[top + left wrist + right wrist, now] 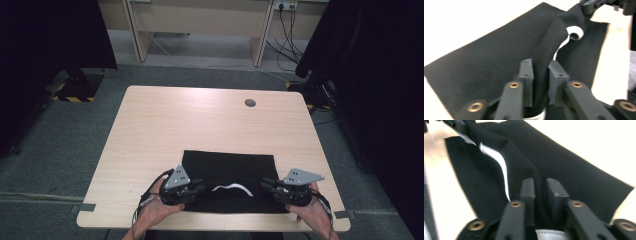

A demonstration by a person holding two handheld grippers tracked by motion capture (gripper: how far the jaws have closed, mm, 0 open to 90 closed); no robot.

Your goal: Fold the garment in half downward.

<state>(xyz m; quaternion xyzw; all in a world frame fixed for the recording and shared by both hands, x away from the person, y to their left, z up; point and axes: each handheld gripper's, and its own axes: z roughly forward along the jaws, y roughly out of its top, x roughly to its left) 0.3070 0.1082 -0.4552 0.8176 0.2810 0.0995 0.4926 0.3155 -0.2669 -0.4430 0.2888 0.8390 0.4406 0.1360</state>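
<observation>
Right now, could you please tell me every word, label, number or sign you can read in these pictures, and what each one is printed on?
None can be read.
Black cloth with a white strip: no print shows on it.
Light wooden table: bare surface, no text.
Yellow-and-black striped floor marking: a hazard pattern, without words.
Left gripper and right gripper: no lettering shows on their grey plates.

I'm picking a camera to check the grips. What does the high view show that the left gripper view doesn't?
High view: the whole table with its round hole, both hands, the floor and the desk behind.

Left gripper view: the left gripper with its jaws pinching a raised fold of the black cloth, seen close.

Both: the cloth, its white strip, and the right gripper on the opposite end.
</observation>
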